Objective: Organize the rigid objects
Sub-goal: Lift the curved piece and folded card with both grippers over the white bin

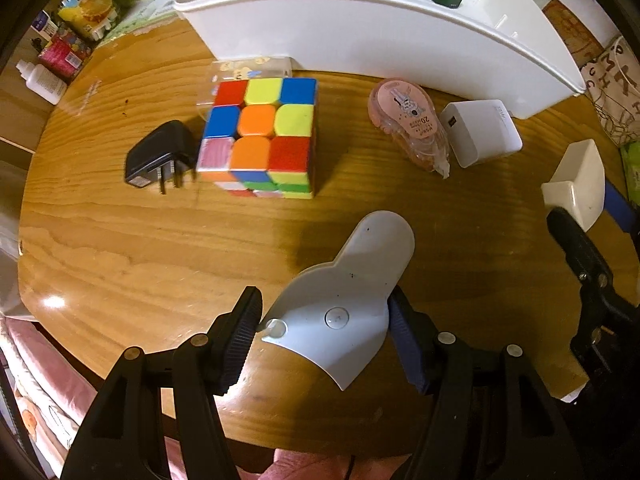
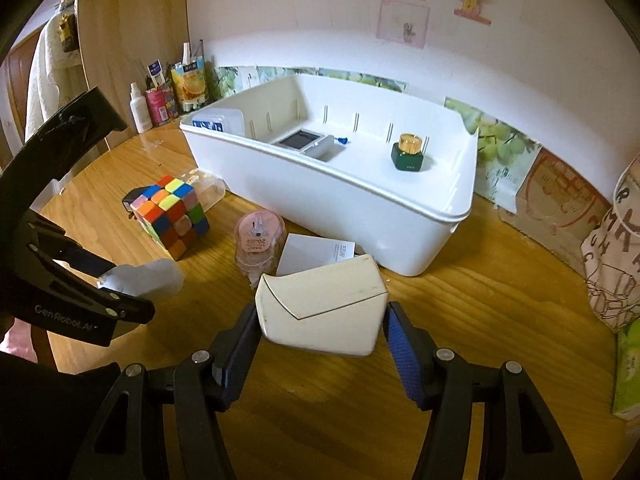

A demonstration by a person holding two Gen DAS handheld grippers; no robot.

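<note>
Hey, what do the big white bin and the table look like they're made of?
White bin: probably molded plastic, smooth semi-gloss, with a rolled rim and slotted inner walls. Table: wood or wood-look laminate, showing grain lines under a glossy finish that reflects light.

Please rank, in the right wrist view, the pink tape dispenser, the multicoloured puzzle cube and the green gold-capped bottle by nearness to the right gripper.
1. Pink tape dispenser, just ahead, slightly left of the right gripper.
2. Multicoloured puzzle cube, farther left on the table.
3. Green gold-capped bottle, inside the white bin.
</note>
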